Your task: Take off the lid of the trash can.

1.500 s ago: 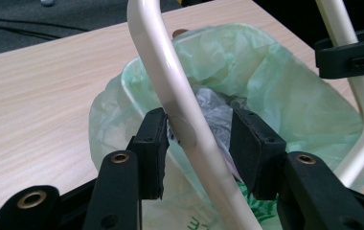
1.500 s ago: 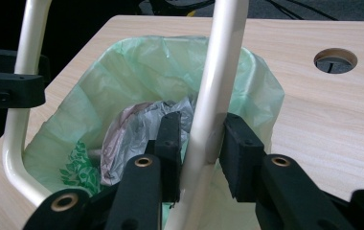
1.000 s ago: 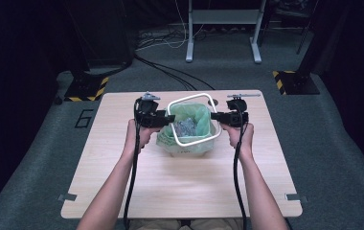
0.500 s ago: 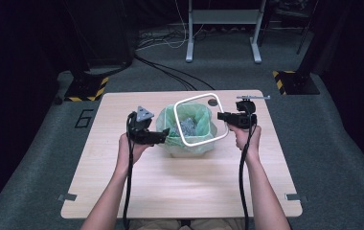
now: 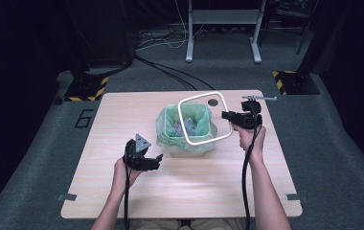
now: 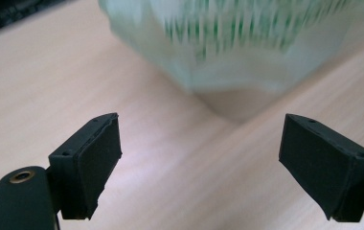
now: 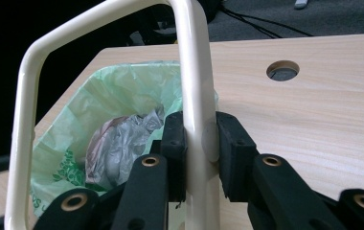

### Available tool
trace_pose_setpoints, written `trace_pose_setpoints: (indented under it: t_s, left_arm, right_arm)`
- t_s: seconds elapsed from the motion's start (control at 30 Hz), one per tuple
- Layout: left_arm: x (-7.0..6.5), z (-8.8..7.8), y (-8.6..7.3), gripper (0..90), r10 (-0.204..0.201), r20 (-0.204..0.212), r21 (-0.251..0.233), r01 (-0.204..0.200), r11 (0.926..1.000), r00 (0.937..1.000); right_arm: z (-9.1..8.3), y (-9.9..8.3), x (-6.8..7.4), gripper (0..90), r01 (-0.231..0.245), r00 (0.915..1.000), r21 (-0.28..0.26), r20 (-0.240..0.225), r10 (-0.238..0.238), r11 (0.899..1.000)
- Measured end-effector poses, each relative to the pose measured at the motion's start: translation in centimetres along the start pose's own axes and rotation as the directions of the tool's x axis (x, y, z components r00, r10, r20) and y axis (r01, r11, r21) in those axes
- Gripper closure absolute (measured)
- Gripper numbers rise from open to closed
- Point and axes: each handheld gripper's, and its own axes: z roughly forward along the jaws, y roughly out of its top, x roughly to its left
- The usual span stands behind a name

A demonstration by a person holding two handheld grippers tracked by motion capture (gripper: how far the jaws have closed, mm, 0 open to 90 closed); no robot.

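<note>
High view, wooden table (image 5: 180, 191), grey carpet (image 5: 36, 158), left claw (image 5: 152, 161) open, right claw (image 5: 224, 115) gripping white frame (image 5: 204, 120).

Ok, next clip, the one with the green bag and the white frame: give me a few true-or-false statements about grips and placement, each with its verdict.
1. The right gripper is clamped on the white frame. True.
2. The left gripper holds the green bag. False: its jaws stand open over bare table, nothing between them.
3. The bag is empty. False: crumpled grey material lies inside.
4. The frame is tilted, lifted above the bag's mouth. True.
5. The left gripper is nearer the person than the bag. True.
</note>
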Motion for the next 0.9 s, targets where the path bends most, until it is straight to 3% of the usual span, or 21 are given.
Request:
trace_pose_setpoints:
  t_s: [0.03, 0.2, 0.47, 0.57, 0.6, 0.73, 0.9]
  left_arm:
    - [-0.1, 0.7, -1.3, 14.2, -0.001, -0.009, 0.028, 0.001, 0.9996, 1.0000]
    - [0.1, 2.2, -3.6, 13.2, -0.019, -0.013, 0.075, 0.020, 0.9970, 0.9997]
    - [0.3, 3.1, -4.7, 12.4, -0.030, -0.012, 0.088, 0.031, 0.9956, 0.9995]
    - [0.4, 3.5, -5.2, 12.2, -0.043, -0.006, 0.091, 0.044, 0.9949, 0.9990]
    - [0.5, 3.6, -5.4, 12.2, -0.071, 0.008, 0.073, 0.070, 0.9949, 0.9974]
    - [0.8, 3.7, -5.8, 12.2, -0.112, 0.033, 0.055, 0.110, 0.9924, 0.9932]
    - [0.9, 3.7, -5.8, 12.6, -0.111, 0.041, 0.057, 0.109, 0.9924, 0.9929]
  right_arm:
    - [-0.2, 0.0, 0.0, 74.7, -0.003, 1.0000, -0.001, -0.001, 0.003, 1.000]
    - [-0.5, 0.0, -0.1, 74.7, 0.002, 1.0000, -0.004, 0.005, -0.002, 1.000]
    - [-0.5, 0.0, -0.3, 74.7, -0.007, 0.9999, 0.006, 0.013, 0.007, 1.000]
    - [-0.5, 0.0, -0.3, 74.7, -0.002, 0.9998, 0.008, 0.018, 0.002, 1.000]
    - [-0.5, 0.0, -0.4, 74.7, -0.003, 0.9999, 0.009, 0.017, 0.003, 1.000]
    - [-0.7, 0.0, -0.6, 74.7, -0.007, 0.9997, 0.005, 0.023, 0.006, 1.000]
    - [-1.1, 0.0, -0.6, 74.7, -0.001, 0.9993, -0.006, 0.038, 0.002, 1.000]
